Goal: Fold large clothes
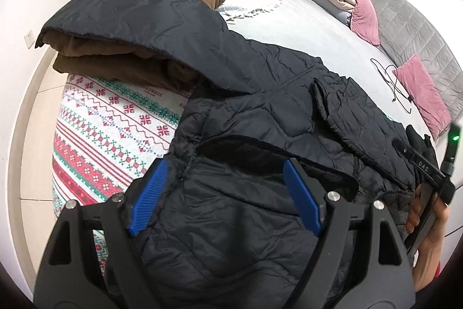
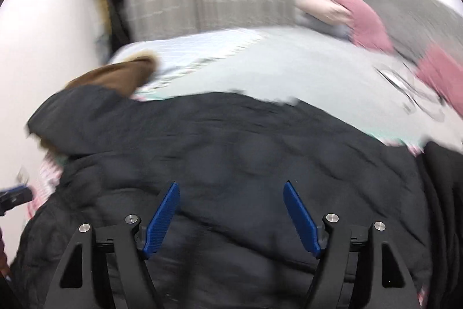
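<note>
- A black quilted padded jacket point(image 1: 260, 106) is spread across a bed with a pale grey sheet point(image 1: 303, 25); one sleeve point(image 1: 130, 16) is draped toward ten o'clock over a folded brown fleece garment point(image 1: 115, 62).
- The left gripper point(image 1: 225, 193) is held above the jacket's lower half, its blue-padded jaws spread apart with nothing between them.
- The right gripper point(image 2: 231, 210), seen in a motion-blurred view, is likewise spread wide and empty over the jacket body point(image 2: 231, 152).
- A patterned red-and-green knit blanket point(image 1: 110, 129) is exposed at eight o'clock.
- The step in hand is judged to be an early fold, with no grasp made.
- Next, an edge or the draped sleeve would need pinching and carrying inward.
</note>
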`<state>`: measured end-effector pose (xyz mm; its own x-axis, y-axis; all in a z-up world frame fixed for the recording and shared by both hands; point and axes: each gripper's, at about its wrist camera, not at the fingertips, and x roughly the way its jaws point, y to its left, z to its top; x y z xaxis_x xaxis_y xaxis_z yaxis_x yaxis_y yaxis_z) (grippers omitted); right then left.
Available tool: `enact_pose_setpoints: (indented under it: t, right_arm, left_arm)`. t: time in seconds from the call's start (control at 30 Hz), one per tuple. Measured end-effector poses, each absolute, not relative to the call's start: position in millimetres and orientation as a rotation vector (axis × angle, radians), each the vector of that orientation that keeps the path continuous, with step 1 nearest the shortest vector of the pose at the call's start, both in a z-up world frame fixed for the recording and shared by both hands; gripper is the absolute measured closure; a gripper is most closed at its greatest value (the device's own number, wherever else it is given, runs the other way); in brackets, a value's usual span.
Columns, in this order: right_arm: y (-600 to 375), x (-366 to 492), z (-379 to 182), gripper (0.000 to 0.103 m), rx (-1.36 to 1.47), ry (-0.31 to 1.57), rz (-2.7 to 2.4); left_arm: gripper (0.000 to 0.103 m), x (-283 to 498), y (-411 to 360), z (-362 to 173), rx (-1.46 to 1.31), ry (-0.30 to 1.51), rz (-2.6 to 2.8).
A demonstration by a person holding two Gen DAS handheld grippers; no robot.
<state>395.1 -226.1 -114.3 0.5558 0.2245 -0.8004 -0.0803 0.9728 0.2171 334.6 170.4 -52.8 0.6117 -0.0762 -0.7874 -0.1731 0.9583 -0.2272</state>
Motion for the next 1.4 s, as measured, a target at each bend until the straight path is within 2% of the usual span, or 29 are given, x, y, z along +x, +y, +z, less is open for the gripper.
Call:
enact_pose_setpoints:
  t: [0.13, 0.2, 0.3, 0.43, 0.57, 0.73, 0.8, 0.93, 1.07, 1.23, 1.4]
  right_arm:
    - [-296.9, 391.1, -184.7, 0.027, 0.340, 1.138, 0.014]
    - [-304.6, 381.6, -197.0, 0.027, 0.358, 1.118, 0.007]
    - [-291.6, 381.6, -176.0, 0.027, 0.326, 1.129, -0.012]
    - [-263.2, 369.6, -121.8, 0.027, 0.308, 1.014, 0.104]
    - [-239.2, 352.9, -99.7, 0.027, 0.265, 1.069, 0.134]
    - [-226.5, 321.9, -96.6, 0.026, 0.323, 1.162, 0.163]
    - [-214.0, 311.6, -106.0, 0.023, 0.351, 1.205, 0.193]
    - [-185.3, 299.1, -144.9, 0.022, 0.264, 1.298, 0.215]
    - [-179.7, 294.8, -146.6, 0.022, 0.233, 1.301, 0.190]
    - [-183.5, 283.6, -110.1, 0.022, 0.240, 1.202, 0.241]
    - [-183.9, 283.9, -99.7, 0.022, 0.225, 1.170, 0.247]
  left_arm:
    - [0.021, 335.9, 162.6, -55.0, -0.277, 0.921, 0.044]
    - [0.021, 338.1, 160.4, -56.2, -0.256, 0.921, 0.049]
    - [0.021, 339.1, 168.3, -57.1, -0.264, 0.914, 0.074]
    - [0.021, 336.9, 190.1, -55.1, -0.329, 0.903, 0.086]
    - [0.021, 335.5, 212.3, -52.9, -0.346, 0.878, 0.152]
    - [0.021, 335.1, 213.7, -57.5, -0.306, 0.887, 0.176]
    - [0.021, 335.0, 209.7, -55.3, -0.270, 0.881, 0.180]
    - [0.021, 330.8, 218.0, -41.8, -0.227, 0.831, 0.213]
    - [0.021, 328.4, 268.3, -34.9, -0.379, 0.823, 0.239]
    - [0.021, 324.5, 356.2, -22.4, -0.548, 0.773, 0.351]
    - [0.021, 331.3, 455.1, -43.7, -0.869, 0.732, 0.422]
